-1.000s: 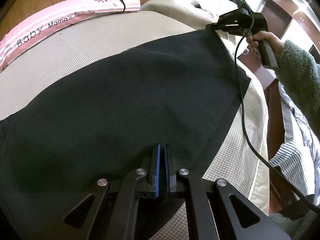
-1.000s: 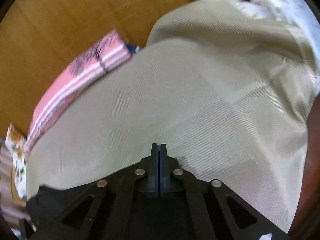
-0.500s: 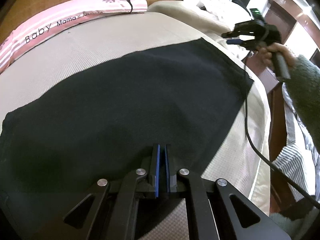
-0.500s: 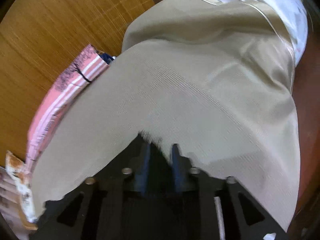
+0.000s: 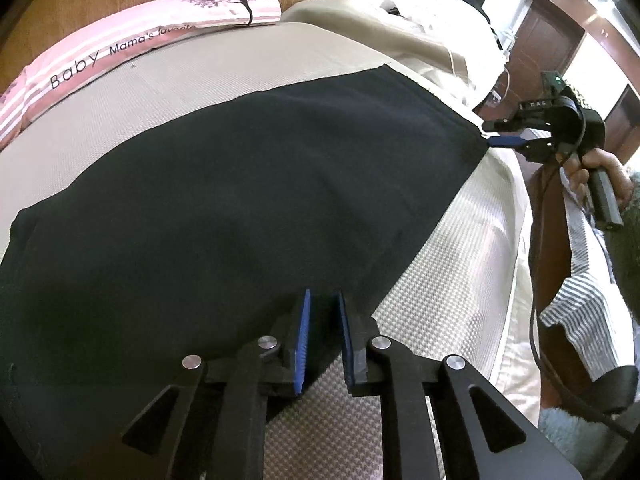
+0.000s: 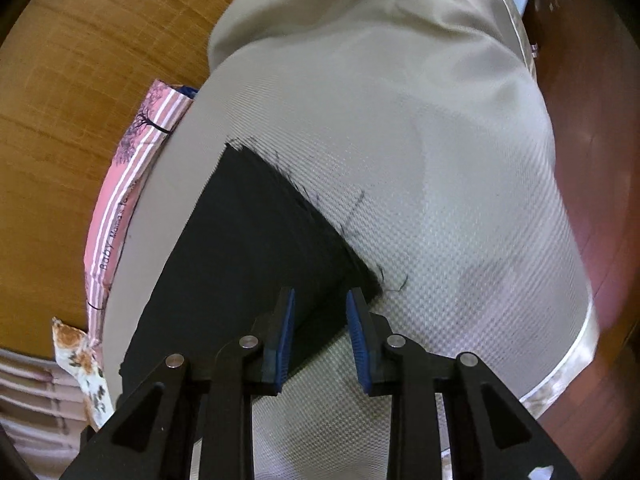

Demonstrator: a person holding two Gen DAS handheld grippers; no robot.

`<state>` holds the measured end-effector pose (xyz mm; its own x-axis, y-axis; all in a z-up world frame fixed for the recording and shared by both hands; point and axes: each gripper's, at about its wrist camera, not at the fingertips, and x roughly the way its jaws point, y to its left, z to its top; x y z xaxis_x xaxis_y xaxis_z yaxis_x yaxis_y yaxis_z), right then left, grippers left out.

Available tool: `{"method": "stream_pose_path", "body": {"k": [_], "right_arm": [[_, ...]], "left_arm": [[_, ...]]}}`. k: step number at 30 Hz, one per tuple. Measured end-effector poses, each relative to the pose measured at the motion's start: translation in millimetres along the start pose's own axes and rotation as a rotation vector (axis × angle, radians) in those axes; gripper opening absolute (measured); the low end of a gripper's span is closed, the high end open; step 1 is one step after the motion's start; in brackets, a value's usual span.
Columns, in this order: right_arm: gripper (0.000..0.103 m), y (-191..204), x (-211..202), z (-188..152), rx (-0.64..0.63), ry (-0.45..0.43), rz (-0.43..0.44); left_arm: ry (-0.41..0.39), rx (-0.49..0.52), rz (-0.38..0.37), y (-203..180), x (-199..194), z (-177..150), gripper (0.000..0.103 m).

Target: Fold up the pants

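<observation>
The black pants [image 5: 248, 200] lie flat across the beige woven bed cover [image 5: 448, 280]. My left gripper [image 5: 323, 300] is open, its jaws just above the near edge of the pants, holding nothing. My right gripper [image 5: 494, 133] shows in the left wrist view off the far right corner of the pants, open and apart from the cloth. In the right wrist view the right gripper [image 6: 320, 298] is open above the frayed hem end of the pants [image 6: 260, 248].
A pink striped "Baby" pillow [image 5: 120, 52] lies along the wooden headboard [image 6: 80, 80]. A beige quilt [image 5: 380, 28] is bunched at the far end. A striped cloth [image 5: 584, 312] and a cable [image 5: 536, 320] hang past the bed's right edge.
Both grippers have opened and let go of the pants, which now lie flat. My right gripper has pulled back from the far corner toward the right.
</observation>
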<state>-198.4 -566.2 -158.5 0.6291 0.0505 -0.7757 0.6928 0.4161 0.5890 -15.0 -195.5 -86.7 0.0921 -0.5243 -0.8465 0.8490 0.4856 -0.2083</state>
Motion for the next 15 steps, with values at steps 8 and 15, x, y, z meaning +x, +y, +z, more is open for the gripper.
{"method": "stream_pose_path", "body": {"k": [8,15], "right_arm": [[0.024,0,12,7,0.033,-0.059,0.005],[0.025,2,8,4,0.079,-0.087,0.028]], "left_arm": [[-0.008,-0.015,0.005,1,0,-4,0.016],[-0.017,-0.01,0.015,-2,0,-6,0.016]]}}
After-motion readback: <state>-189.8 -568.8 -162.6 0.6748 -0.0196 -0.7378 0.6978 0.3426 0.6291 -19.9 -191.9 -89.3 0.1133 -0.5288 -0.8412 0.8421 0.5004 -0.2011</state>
